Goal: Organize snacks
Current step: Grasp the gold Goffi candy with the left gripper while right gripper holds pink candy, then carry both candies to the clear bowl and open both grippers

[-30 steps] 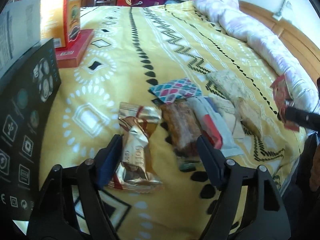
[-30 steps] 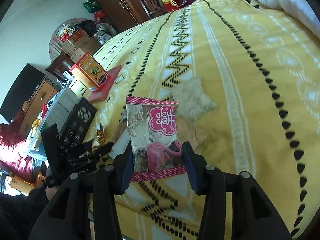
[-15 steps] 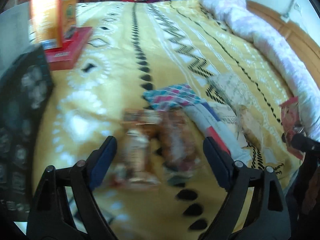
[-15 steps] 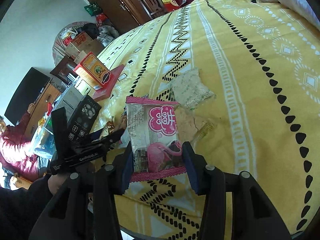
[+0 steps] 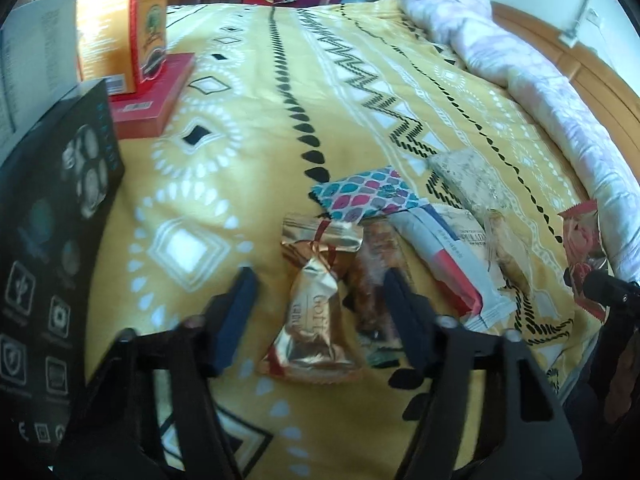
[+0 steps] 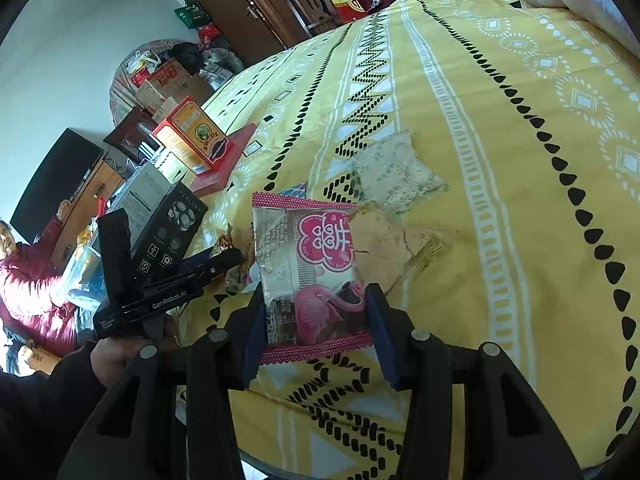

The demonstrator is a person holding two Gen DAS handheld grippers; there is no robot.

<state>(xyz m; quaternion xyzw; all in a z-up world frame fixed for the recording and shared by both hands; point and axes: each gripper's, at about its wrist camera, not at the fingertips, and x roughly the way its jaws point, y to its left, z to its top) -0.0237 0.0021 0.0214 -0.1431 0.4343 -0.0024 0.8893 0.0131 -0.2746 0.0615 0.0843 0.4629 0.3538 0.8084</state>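
Observation:
On the yellow patterned bedspread [image 5: 248, 152] lies a row of snacks. My left gripper [image 5: 320, 300] points down over a gold-wrapped snack [image 5: 312, 316] and a brown snack [image 5: 372, 276]. Both sit between its closing jaws, and the left pad stands clear of the gold wrapper. Past them lie a teal-and-pink packet [image 5: 364, 194], a white-and-red packet [image 5: 448, 264] and a pale crumbly packet [image 5: 464, 176]. My right gripper [image 6: 316, 308] is shut on a pink-and-silver packet [image 6: 308, 256], held above the bed near its front edge. The left gripper [image 6: 216, 260] shows in the right wrist view too.
A black box [image 5: 52, 260] stands at the left. Behind it an orange carton [image 5: 120, 28] rests on a flat red box [image 5: 156, 96]. A rolled pale quilt [image 5: 540, 80] runs along the right side. A person in a red jacket [image 6: 28, 280] sits beyond the bed.
The left jaws widened, then narrowed around the gold and brown snacks. The right gripper kept its hold on the pink-and-silver packet and stayed about where it was.

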